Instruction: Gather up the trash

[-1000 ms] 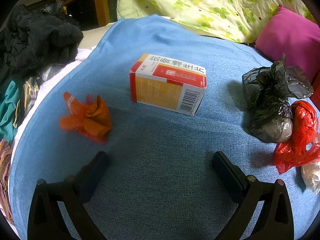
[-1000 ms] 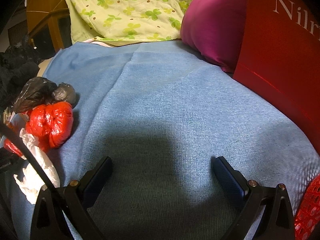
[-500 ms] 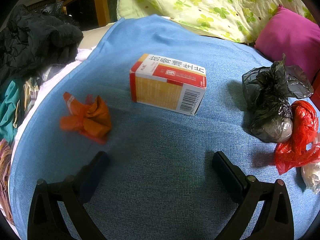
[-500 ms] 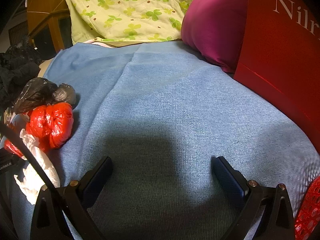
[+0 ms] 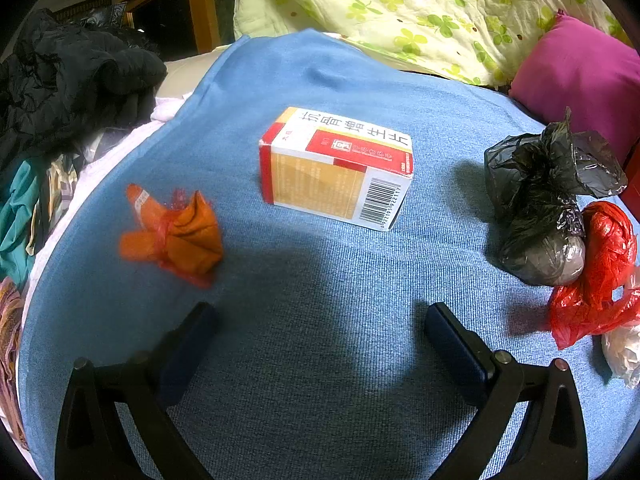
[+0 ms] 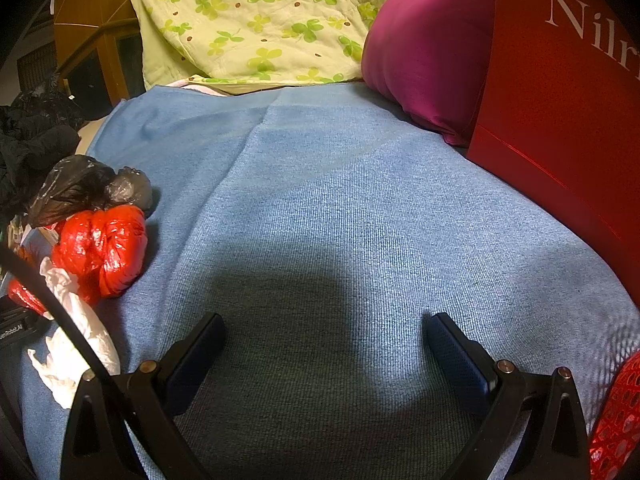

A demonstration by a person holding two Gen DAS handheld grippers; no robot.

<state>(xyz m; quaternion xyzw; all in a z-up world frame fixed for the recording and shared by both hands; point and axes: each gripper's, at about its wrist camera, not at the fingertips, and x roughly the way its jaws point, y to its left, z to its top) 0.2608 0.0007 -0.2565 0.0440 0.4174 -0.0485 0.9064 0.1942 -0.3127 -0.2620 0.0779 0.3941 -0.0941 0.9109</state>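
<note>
On the blue blanket (image 5: 320,64) nothing has really shifted over the last second: both claws hover in the same spots, so no pickup has started yet and all the trash is still lying out.

The left gripper (image 5: 318,332) is spread wide with nothing in it. Straight ahead of it, around the middle of the blanket, sits the medicine box (image 5: 334,168); the crumpled orange wrapper (image 5: 174,236) is off toward the left edge, a bit apart from the box. Toward the right edge there's a clump touching each other: black bag (image 5: 540,200), red bag (image 5: 600,272), and a white bag (image 5: 622,352) at the near end.

The right gripper (image 6: 324,340) is also spread wide and empty, over bare blanket, with that same clump off to its left.

My guess is the box or wrapper goes first, both sit in the open. A red box (image 6: 560,100) and pink pillow (image 6: 428,48) crowd the right edge, and a red mesh basket (image 6: 620,412) peeks in at the near right corner, probably the bin. Dark clothes (image 5: 68,88) pile up past the left edge.
</note>
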